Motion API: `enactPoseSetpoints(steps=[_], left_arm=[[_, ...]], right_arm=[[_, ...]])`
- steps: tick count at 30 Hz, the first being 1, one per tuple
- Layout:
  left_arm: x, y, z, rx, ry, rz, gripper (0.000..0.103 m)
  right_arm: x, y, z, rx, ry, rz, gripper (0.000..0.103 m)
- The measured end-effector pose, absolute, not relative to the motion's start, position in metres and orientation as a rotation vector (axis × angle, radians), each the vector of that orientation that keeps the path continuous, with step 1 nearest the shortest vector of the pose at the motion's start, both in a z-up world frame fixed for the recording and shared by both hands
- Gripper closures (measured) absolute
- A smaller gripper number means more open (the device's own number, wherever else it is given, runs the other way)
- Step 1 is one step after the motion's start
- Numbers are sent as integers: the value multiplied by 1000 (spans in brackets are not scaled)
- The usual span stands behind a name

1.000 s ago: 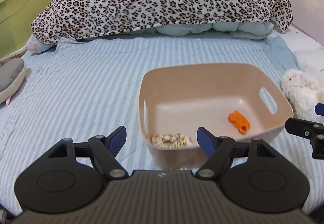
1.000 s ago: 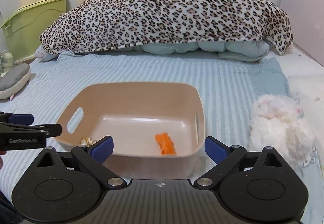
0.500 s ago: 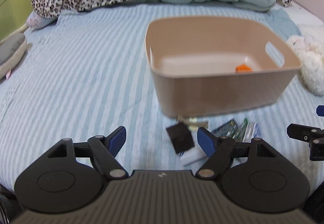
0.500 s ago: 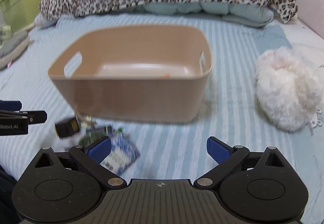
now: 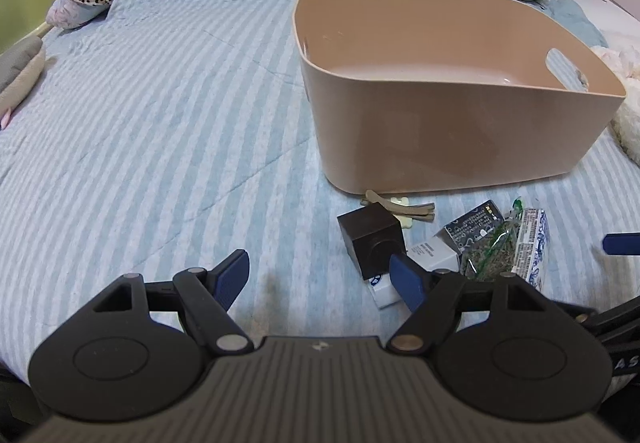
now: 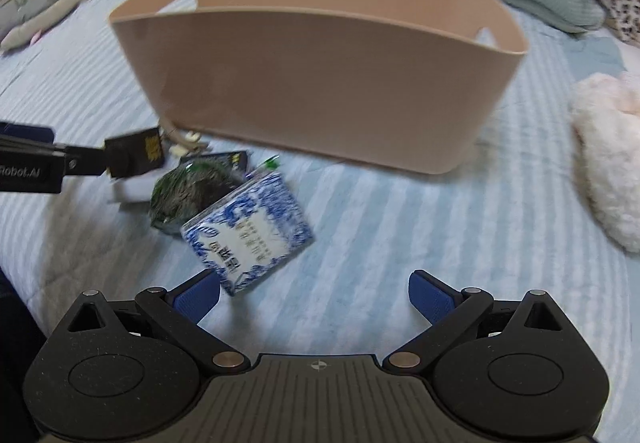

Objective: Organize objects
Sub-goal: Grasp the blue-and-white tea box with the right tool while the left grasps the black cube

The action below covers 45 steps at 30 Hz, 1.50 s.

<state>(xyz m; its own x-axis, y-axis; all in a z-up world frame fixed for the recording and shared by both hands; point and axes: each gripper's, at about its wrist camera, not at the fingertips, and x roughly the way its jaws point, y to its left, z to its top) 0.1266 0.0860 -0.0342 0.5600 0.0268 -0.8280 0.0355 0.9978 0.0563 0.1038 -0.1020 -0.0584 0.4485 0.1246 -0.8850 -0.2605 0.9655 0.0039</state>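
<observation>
My right gripper, jaws spread wide and holding nothing, hovers just near of the blue-and-white packet, which lies on the striped bedsheet at the right end of a small heap in front of the beige bin; the packet sits ahead and to the left of the gap, almost at my left fingertip. Its long axis appears to run diagonally, near-left to far-right. My left gripper, equally wide and empty, has the dark cube just far of its right fingertip.
</observation>
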Motion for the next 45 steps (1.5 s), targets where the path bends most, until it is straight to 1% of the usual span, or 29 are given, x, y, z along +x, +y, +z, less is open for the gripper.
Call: enactPoseSetpoints(steps=[6, 11, 16, 17, 19, 20, 21, 22, 23, 24, 25, 27, 30, 38, 45], left_arm=[[137, 85, -49, 43, 995, -34, 25], [147, 87, -54, -28, 1018, -59, 24], [151, 83, -52, -25, 995, -76, 24], [153, 82, -53, -17, 988, -67, 24], [157, 82, -55, -15, 979, -57, 24], [159, 82, -57, -22, 979, -55, 24], [162, 82, -58, -31, 977, -51, 25], [164, 83, -59, -38, 976, -46, 25], [165, 83, -60, -43, 975, -43, 26], [165, 83, -60, -44, 976, -44, 28], [165, 84, -60, -46, 976, -51, 31], [165, 84, -60, -51, 982, -77, 51], [162, 86, -62, -46, 998, -97, 69], [152, 91, -56, -44, 989, -91, 70], [130, 85, -39, -6, 949, -105, 70]], right_arm=[[117, -84, -72, -208, 1091, 267, 1], [131, -78, -79, -181, 1080, 289, 1], [139, -80, -83, -154, 1058, 300, 2], [140, -81, -83, -149, 1054, 303, 3], [140, -83, -83, -142, 1047, 304, 9], [140, -85, -82, -136, 1043, 306, 10], [140, -86, -81, -129, 1040, 308, 15], [139, -88, -80, -120, 1036, 311, 23], [139, -90, -79, -113, 1033, 311, 25], [139, -91, -78, -107, 1030, 310, 31], [139, -92, -77, -103, 1029, 309, 32], [139, -95, -76, -87, 1026, 312, 33], [134, -95, -75, -83, 1015, 304, 36], [130, -103, -70, -83, 1005, 278, 36], [110, -115, -45, -58, 970, 255, 36]])
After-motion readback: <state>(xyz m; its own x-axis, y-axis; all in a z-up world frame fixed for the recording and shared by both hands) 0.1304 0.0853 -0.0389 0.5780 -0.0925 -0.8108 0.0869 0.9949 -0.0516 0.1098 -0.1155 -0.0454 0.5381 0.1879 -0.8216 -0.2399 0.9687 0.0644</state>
